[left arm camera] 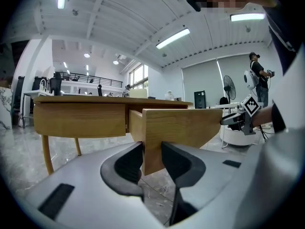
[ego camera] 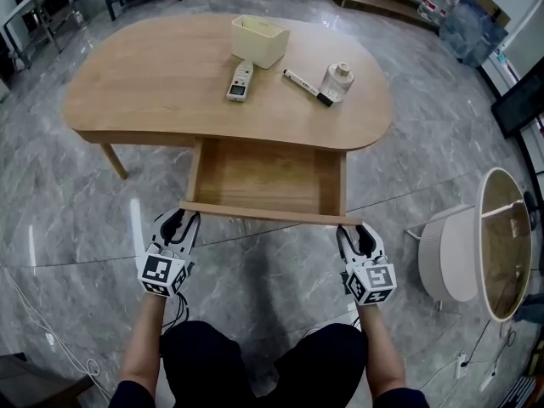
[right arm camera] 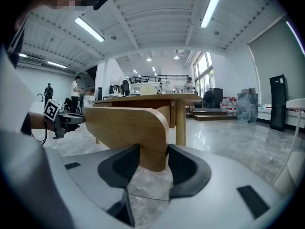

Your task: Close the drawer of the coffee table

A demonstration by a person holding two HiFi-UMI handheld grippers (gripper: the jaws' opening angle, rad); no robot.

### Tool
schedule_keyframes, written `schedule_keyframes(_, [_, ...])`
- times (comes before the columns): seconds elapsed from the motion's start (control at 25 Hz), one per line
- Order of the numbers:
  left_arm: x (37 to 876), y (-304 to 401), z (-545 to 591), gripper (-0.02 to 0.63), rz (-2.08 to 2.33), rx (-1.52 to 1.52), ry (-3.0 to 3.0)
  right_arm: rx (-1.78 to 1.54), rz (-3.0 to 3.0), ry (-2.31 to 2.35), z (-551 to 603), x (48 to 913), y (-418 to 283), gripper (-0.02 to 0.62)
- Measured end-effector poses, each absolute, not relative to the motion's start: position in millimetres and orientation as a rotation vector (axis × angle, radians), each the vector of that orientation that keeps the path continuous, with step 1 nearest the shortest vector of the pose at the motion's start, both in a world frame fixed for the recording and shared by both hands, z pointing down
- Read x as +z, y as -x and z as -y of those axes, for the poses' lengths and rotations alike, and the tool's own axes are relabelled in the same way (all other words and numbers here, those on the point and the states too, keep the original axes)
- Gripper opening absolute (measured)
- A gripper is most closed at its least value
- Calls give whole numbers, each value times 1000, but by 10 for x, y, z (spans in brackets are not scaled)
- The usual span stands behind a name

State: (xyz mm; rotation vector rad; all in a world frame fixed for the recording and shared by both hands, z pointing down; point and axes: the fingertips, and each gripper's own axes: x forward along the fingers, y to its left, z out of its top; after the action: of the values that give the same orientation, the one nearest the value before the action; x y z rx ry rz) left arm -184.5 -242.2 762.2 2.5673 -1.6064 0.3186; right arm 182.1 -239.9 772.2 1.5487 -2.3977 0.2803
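Note:
The oak coffee table (ego camera: 153, 92) has its drawer (ego camera: 263, 177) pulled out toward me, empty inside. My left gripper (ego camera: 181, 219) sits at the left end of the drawer front (ego camera: 268, 213) and my right gripper (ego camera: 350, 232) at its right end. In the left gripper view the jaws of my left gripper (left arm camera: 152, 151) clasp the lower edge of the drawer front (left arm camera: 181, 128), pads touching both faces. In the right gripper view my right gripper (right arm camera: 153, 156) grips the rounded corner of the drawer front (right arm camera: 128, 128) the same way.
On the tabletop stand a cream box (ego camera: 259, 41), a remote (ego camera: 240, 82), a marker (ego camera: 308, 87) and a white jar (ego camera: 338, 79). A white stool (ego camera: 450, 253) and a round side table (ego camera: 501, 245) are at the right. A cable (ego camera: 42, 321) lies on the marble floor at the left.

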Motion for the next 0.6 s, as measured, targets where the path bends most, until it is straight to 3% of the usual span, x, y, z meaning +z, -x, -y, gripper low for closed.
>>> schedule_keyframes(0.6, [7399,1848,2468,141,1614,257,-2564,249,2436,-1566,2443,7497,-1831,198])
